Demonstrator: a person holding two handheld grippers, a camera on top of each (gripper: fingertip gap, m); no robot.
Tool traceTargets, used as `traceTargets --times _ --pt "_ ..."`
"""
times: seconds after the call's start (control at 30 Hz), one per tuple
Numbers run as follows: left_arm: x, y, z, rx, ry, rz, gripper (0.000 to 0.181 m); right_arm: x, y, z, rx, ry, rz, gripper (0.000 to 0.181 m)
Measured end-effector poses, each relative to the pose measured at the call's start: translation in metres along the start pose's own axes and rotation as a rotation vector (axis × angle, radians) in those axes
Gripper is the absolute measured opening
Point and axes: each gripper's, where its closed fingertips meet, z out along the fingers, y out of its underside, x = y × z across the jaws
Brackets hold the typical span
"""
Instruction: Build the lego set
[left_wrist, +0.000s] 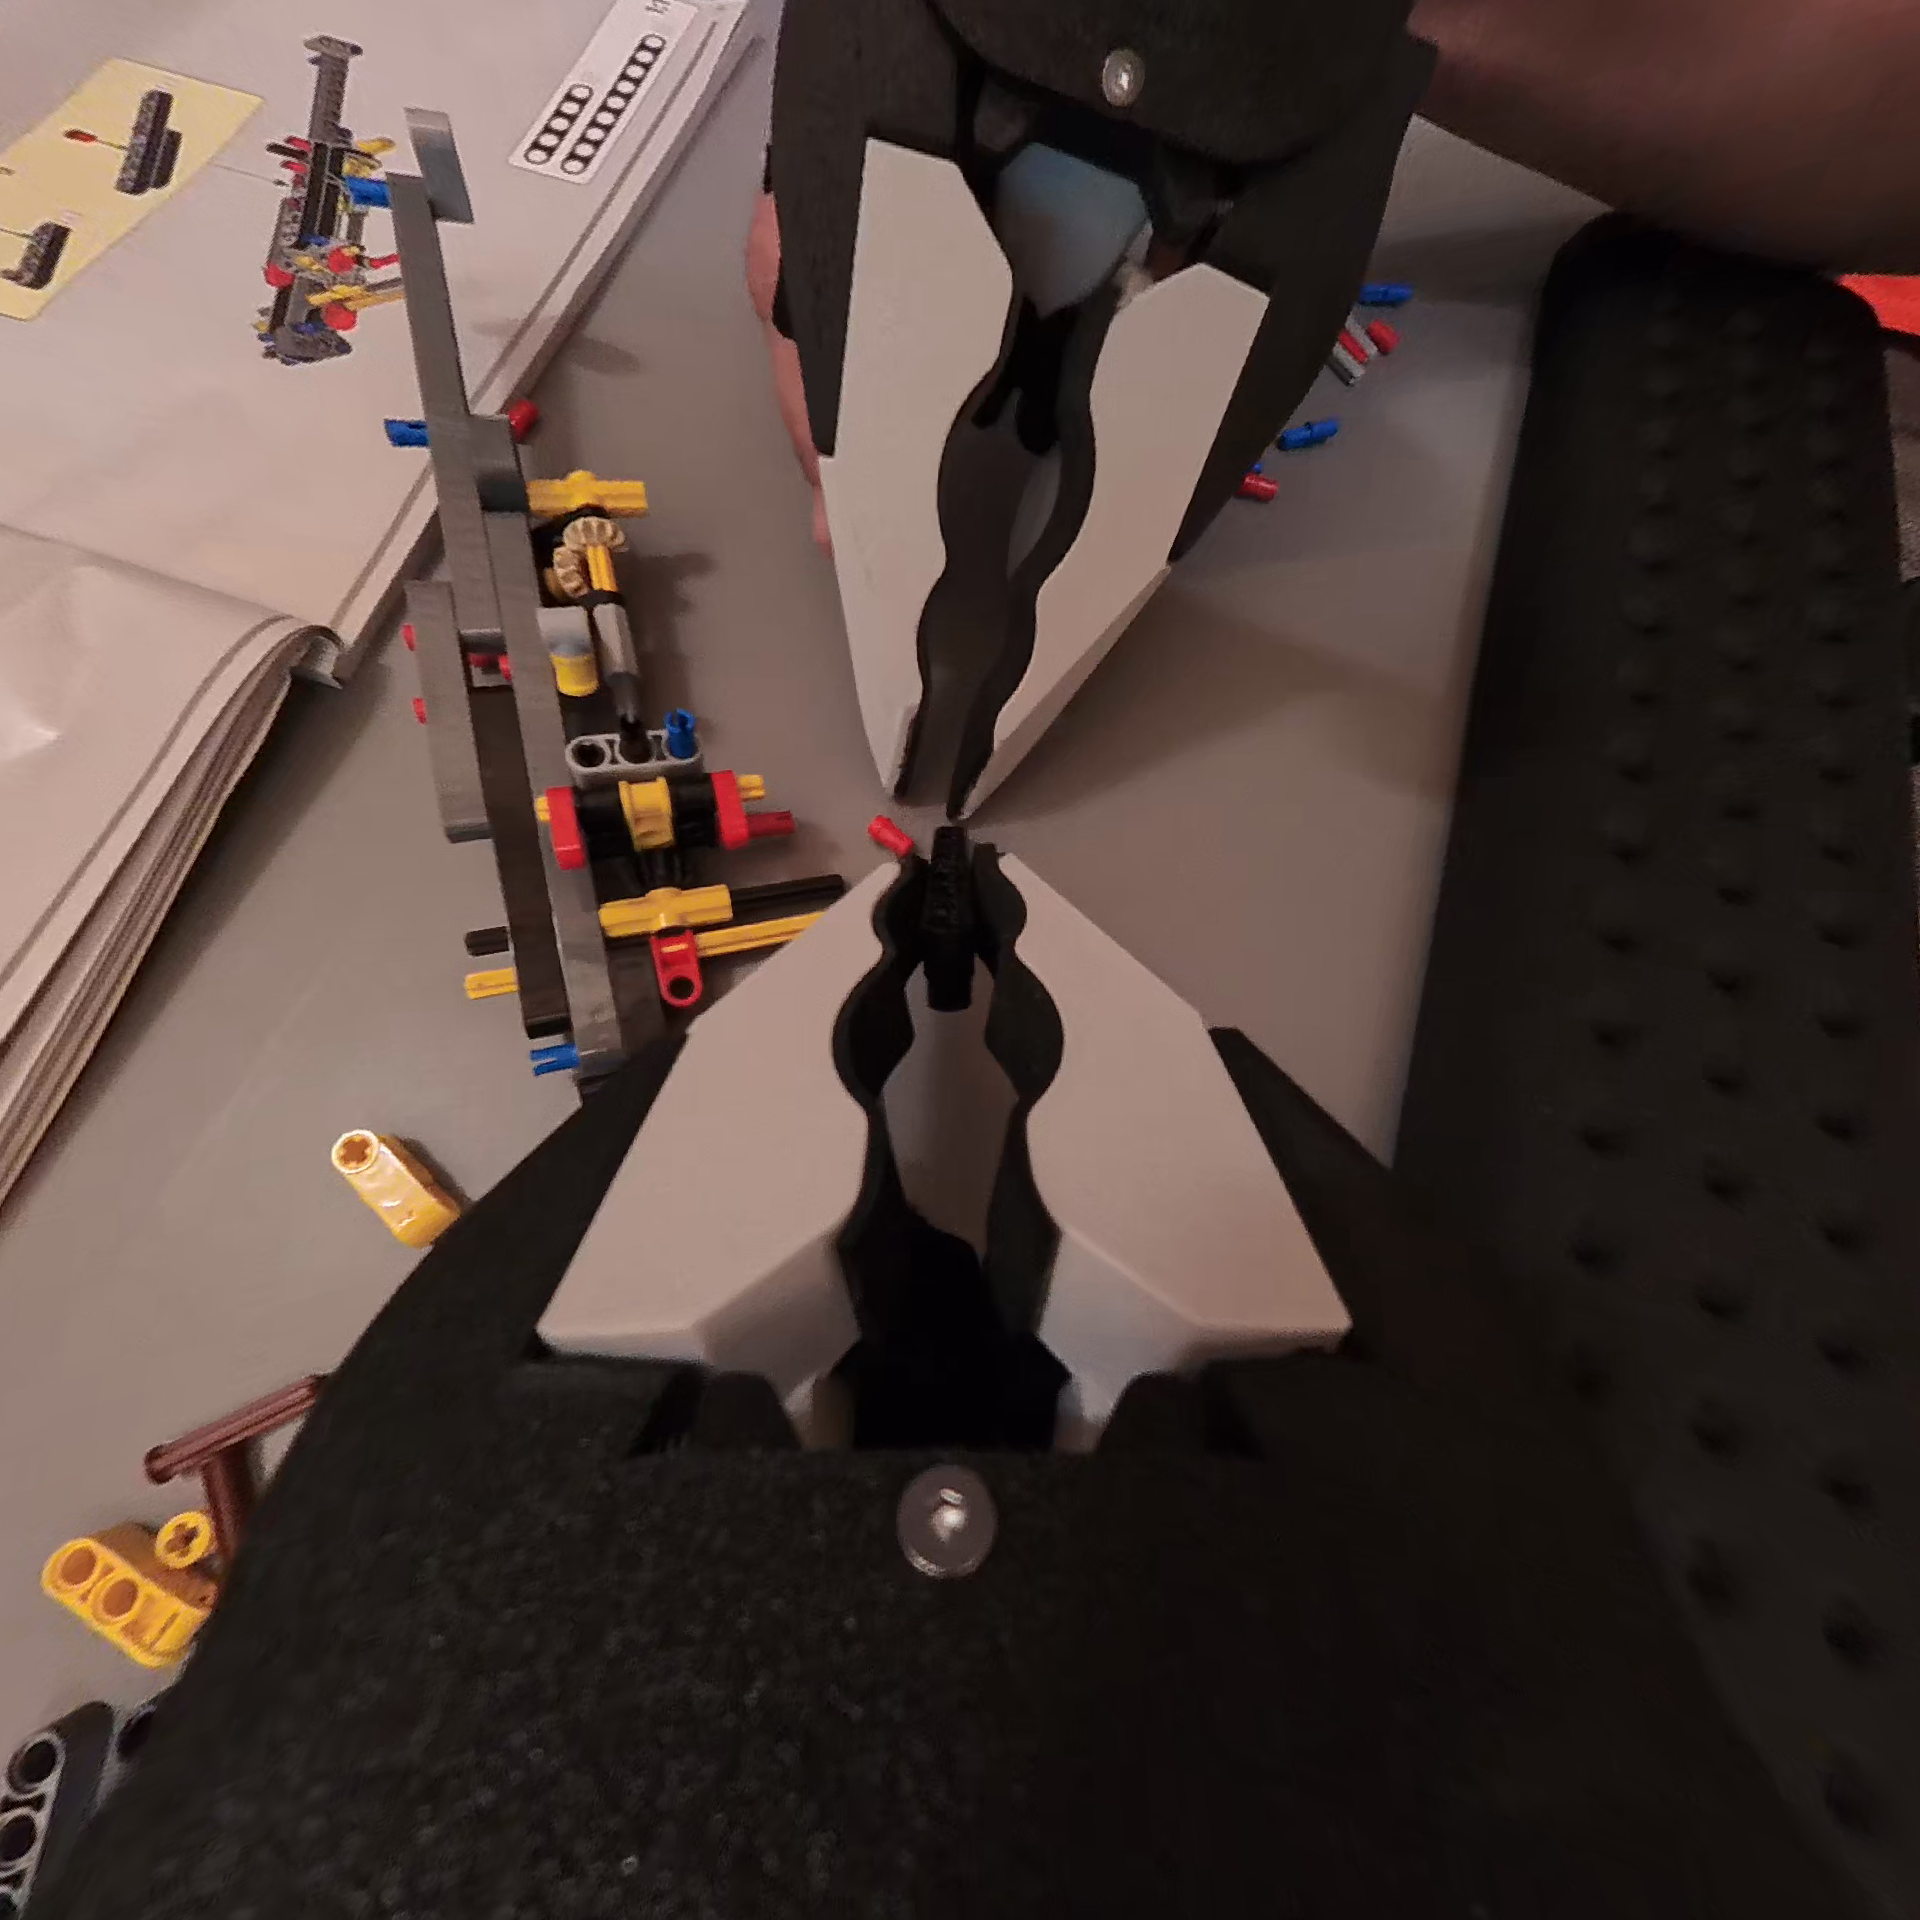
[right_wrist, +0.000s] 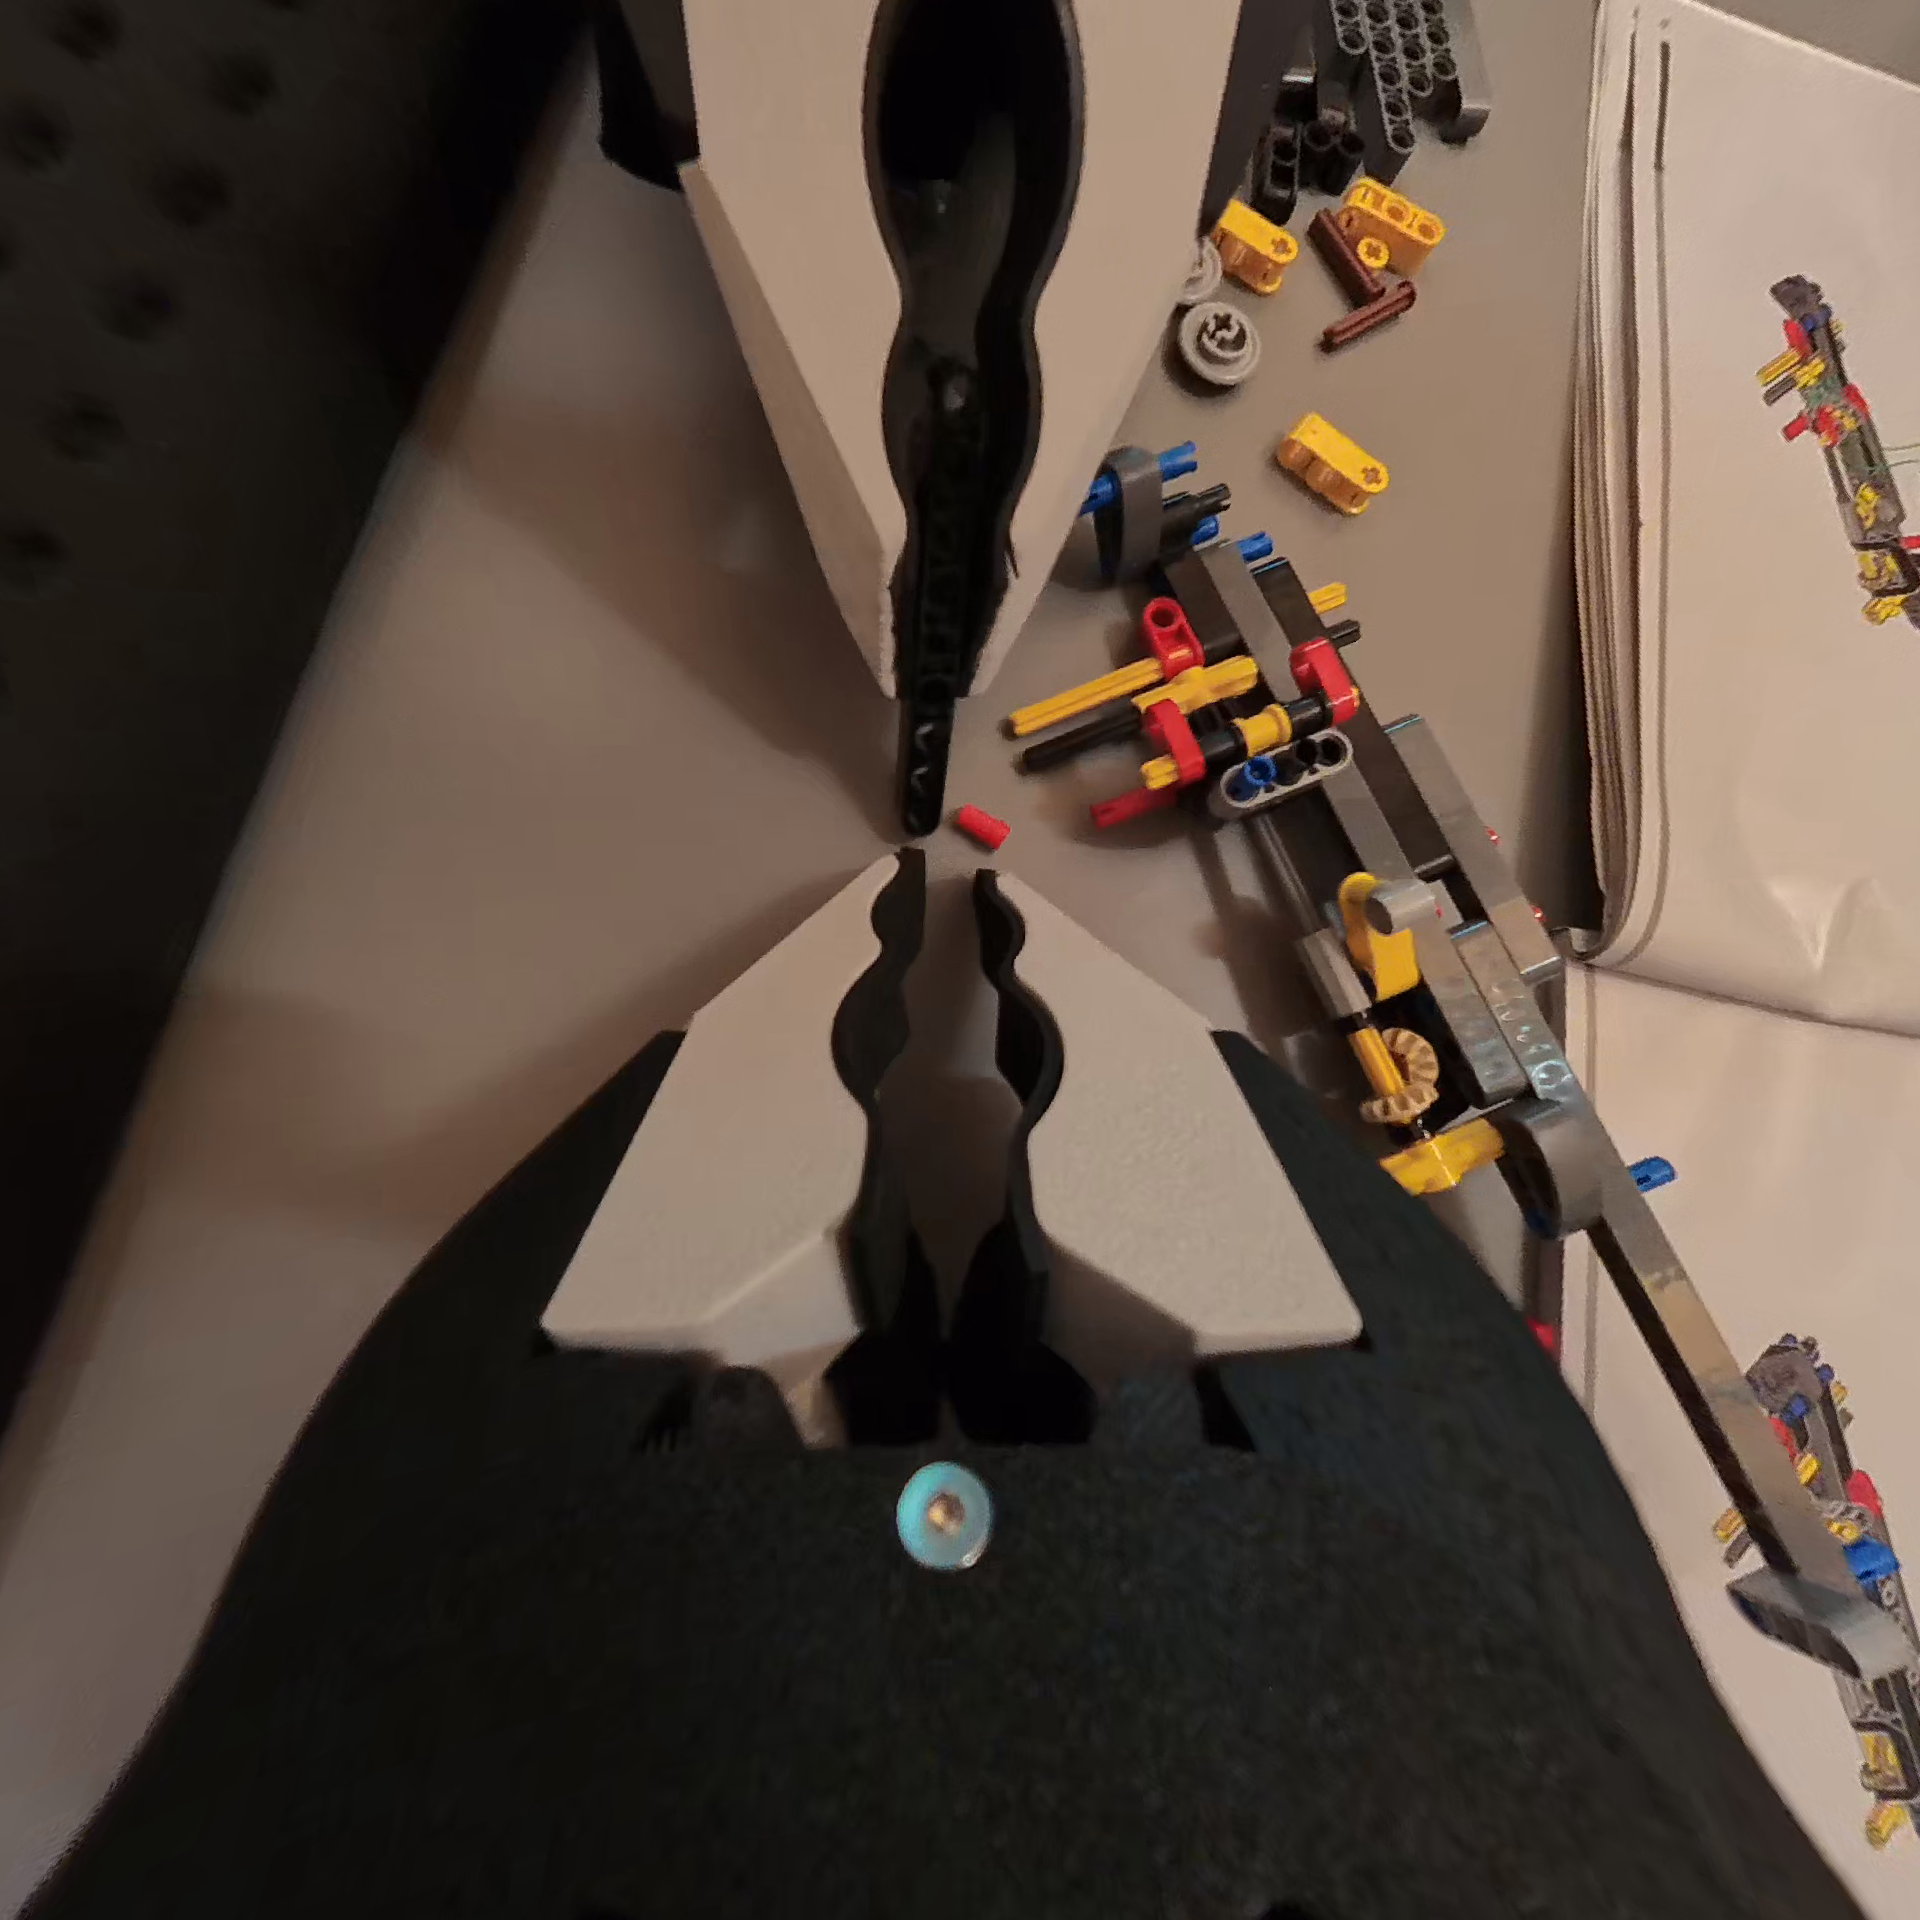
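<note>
My left gripper (left_wrist: 945, 862) is shut on a black studded beam (left_wrist: 945, 914), whose end sticks out past the fingertips. In the right wrist view this beam (right_wrist: 925, 686) points down at my right gripper (right_wrist: 943, 873). The right gripper's fingers stand a narrow gap apart with nothing between them, tip to tip with the beam's end. It shows at the top of the left wrist view (left_wrist: 935, 795). A small red pin (left_wrist: 890, 834) (right_wrist: 982, 824) lies on the grey table beside the tips. The partly built model (left_wrist: 582, 748) (right_wrist: 1351, 831) lies nearby.
The open instruction booklet (left_wrist: 156, 436) (right_wrist: 1766, 623) lies beyond the model. A black studded mat (left_wrist: 1714, 935) (right_wrist: 156, 312) borders the other side. Loose yellow parts (left_wrist: 395, 1184) (right_wrist: 1330, 462), a brown axle (left_wrist: 229, 1455), a grey pulley (right_wrist: 1218, 338) and several pins (left_wrist: 1351, 343) are scattered about. My left and right fingertips are right by each other. Between my left fingertips and the grey pulley (right_wrist: 1218, 338) there is roughly 10 cm.
</note>
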Motion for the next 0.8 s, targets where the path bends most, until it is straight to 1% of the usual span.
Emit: traceTargets --times 0.17,0.27,0.33,0.47,0.8 --pt "0.003 0.005 -0.009 -0.020 0.011 0.071 0.006 0.010 -0.006 -0.006 0.069 -0.002 0.016 0.010" --pt "-0.005 0.011 -0.018 -0.044 -0.027 0.093 0.006 0.016 -0.008 -0.002 0.092 -0.068 0.060 0.013" --pt "-0.012 0.011 -0.023 -0.032 -0.055 0.072 0.006 0.015 -0.007 0.005 0.067 -0.104 0.067 0.015" --pt "-0.026 0.015 -0.024 -0.043 -0.100 0.019 0.006 0.016 -0.012 0.014 0.075 -0.070 0.014 0.013" --pt "-0.029 0.015 -0.023 -0.045 -0.109 0.016 0.006 0.009 -0.020 0.019 0.090 -0.092 0.014 0.011"
